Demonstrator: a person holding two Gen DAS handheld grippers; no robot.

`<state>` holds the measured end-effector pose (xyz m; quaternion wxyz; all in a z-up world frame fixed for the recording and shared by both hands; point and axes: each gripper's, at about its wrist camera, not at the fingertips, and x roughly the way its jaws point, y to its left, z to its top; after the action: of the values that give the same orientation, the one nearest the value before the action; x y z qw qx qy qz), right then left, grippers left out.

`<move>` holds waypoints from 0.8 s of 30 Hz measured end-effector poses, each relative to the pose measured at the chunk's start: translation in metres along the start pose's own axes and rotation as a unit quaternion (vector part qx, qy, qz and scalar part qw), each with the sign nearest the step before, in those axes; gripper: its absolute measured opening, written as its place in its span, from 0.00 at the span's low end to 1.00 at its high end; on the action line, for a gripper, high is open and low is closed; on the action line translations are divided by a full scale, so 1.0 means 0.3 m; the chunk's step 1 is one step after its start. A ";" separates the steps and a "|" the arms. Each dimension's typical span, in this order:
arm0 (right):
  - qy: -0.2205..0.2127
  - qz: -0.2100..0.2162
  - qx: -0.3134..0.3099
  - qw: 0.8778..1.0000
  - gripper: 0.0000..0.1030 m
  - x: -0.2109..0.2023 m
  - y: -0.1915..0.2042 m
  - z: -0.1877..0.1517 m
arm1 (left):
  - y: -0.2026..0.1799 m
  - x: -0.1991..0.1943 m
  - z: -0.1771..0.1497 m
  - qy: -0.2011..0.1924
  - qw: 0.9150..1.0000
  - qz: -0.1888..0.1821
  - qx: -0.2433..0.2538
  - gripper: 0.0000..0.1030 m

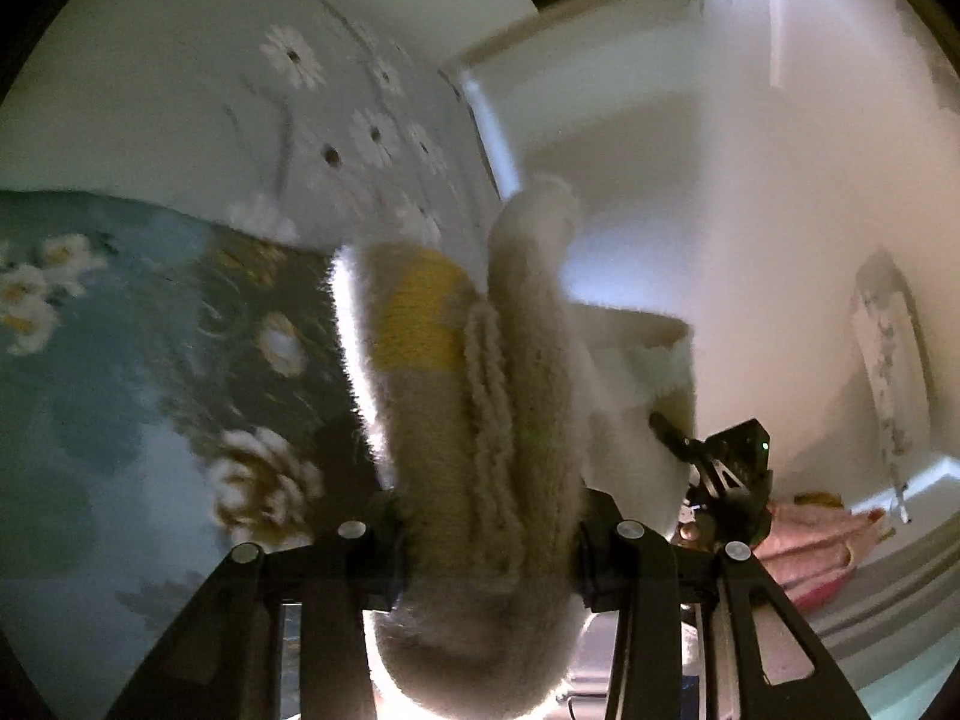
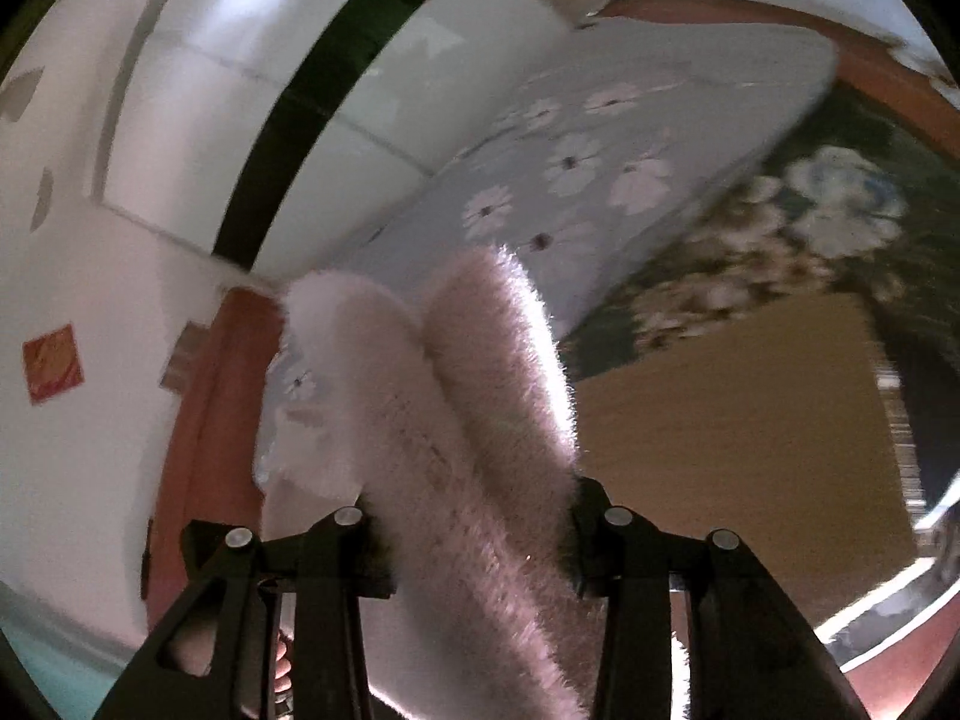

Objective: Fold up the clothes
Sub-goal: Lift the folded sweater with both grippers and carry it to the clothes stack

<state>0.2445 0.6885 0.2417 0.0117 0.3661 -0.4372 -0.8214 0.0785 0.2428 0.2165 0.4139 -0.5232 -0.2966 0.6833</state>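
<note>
The bed fills the background under me, its dark teal floral bedspread spread out, with a pale blue daisy-print sheet lying along the far side against the white wall. A tan wooden panel shows low in the right wrist view, below the bedspread's edge. Up off the bed hangs the fuzzy cream sweater, lifted in the air between my two tools; it carries a yellow patch and a cable-knit ridge running down the middle in the left view. My left tool is pinching a thick bunched fold of that sweater, fabric bulging out above and below the fingers. My right tool is likewise clamped on a doubled fold of the same fuzzy knit, two furry rolls standing up side by side between the fingers. From the left camera I can see the right tool's black body off to the side, with my hand just beneath it. A small orange sticker sits on the wall.
</note>
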 end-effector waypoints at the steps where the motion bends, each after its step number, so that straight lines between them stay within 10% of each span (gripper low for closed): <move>1: -0.005 -0.005 0.005 1.000 0.39 -0.029 -0.036 0.009 | -0.037 0.033 -0.017 0.008 1.000 -0.005 0.003 0.42; 9: -0.044 -0.012 0.021 0.999 0.39 -0.239 -0.267 0.067 | -0.141 0.309 -0.096 0.039 0.998 -0.032 0.034 0.42; 24: -0.030 0.028 0.107 0.993 0.40 -0.067 -0.643 -0.046 | 0.048 0.440 -0.263 0.053 0.998 0.031 -0.003 0.52</move>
<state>0.3257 0.8045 0.1086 -0.0181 0.3278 -0.5329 -0.7799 0.1360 0.3494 0.1205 0.4061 -0.5691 -0.2603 0.6659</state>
